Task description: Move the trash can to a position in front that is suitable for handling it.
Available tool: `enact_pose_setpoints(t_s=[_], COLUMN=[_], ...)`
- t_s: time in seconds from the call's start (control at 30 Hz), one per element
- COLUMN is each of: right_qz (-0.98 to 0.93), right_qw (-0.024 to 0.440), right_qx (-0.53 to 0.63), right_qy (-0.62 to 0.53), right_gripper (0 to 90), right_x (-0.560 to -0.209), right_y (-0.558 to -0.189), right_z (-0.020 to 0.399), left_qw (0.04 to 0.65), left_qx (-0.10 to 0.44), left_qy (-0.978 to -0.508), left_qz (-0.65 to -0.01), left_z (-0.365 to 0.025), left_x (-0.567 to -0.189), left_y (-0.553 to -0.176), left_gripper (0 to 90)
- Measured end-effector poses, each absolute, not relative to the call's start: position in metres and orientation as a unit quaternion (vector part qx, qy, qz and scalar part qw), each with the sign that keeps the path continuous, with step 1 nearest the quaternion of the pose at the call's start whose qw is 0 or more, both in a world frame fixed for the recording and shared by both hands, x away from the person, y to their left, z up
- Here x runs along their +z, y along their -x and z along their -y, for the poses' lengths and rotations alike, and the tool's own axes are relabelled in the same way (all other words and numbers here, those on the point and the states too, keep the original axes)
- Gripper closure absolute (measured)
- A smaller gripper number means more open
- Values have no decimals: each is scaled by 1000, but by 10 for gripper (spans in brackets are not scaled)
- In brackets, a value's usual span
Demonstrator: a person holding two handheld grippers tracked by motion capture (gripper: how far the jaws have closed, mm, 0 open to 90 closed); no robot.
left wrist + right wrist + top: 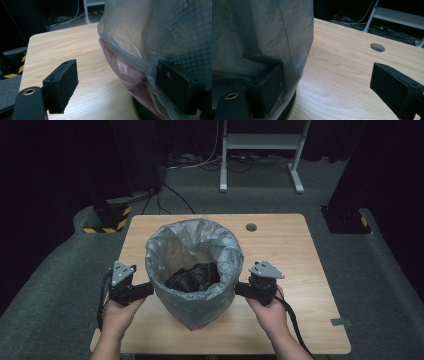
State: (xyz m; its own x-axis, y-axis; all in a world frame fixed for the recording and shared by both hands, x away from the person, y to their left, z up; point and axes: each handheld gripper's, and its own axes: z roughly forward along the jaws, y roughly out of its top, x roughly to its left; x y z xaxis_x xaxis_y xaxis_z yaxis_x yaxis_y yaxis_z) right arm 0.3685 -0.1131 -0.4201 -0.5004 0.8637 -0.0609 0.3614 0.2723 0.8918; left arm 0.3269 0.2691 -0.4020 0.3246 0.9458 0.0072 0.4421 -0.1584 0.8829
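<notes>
A mesh bin [143, 110] lined with a grey translucent bag [192, 245] stands mid-table on the wooden table [295, 255]. Crumpled black material [192, 277] lies inside it. A pink layer [120, 67] shows under the grey film near the bin's foot. My left gripper [149, 290] is at the bin's left side, open. In the left gripper view [120, 85] its right jaw presses into the hanging film and its left jaw stands over bare table. My right gripper [241, 289] is at the bin's right side, also open [332, 90]. Its left jaw sits behind the film.
A round cable hole [251, 227] lies in the table behind the bin. A white stand [260, 142] and cables sit on the floor beyond. Black posts with yellow-striped bases [107, 217] flank the table. A piece of tape [340, 322] marks the table's right front.
</notes>
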Motion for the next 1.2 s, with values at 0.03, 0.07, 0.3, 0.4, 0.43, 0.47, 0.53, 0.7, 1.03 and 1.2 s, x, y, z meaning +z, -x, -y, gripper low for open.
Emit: enact_pose_setpoints(t_s=[0.03, 0.07, 0.3, 0.4, 0.43, 0.47, 0.53, 0.7, 1.03, 1.2], right_qz=[-745, -745, -739, -737, -736, -736, -736, -732, -724, -716], right_qw=[285, 285, 287, 288, 288, 288, 289, 291, 298, 301], right_qx=[441, 441, 439, 438, 438, 438, 438, 437, 433, 431], right_qy=[-412, -412, -423, -426, -428, -429, -429, -434, -446, -459], right_gripper=[122, 122, 125, 125, 127, 128, 128, 130, 137, 142], right_x=[-420, -420, -421, -421, -421, -421, -421, -421, -420, -420], right_y=[-369, -369, -371, -371, -372, -372, -372, -373, -377, -381], right_z=[114, 114, 121, 124, 125, 125, 126, 131, 142, 152], left_qw=[418, 418, 420, 423, 423, 423, 423, 430, 432, 433], left_qx=[301, 301, 298, 294, 294, 294, 294, 286, 277, 275], left_qy=[-699, -699, -704, -704, -705, -705, -706, -706, -710, -715], left_qz=[-496, -496, -489, -488, -488, -487, -486, -485, -482, -476], left_z=[-268, -268, -260, -257, -257, -256, -255, -251, -237, -228], left_x=[-402, -402, -402, -402, -402, -402, -402, -402, -401, -401], left_y=[-327, -327, -328, -328, -328, -328, -328, -329, -331, -334], left_gripper=[181, 181, 188, 190, 191, 191, 193, 197, 203, 204])
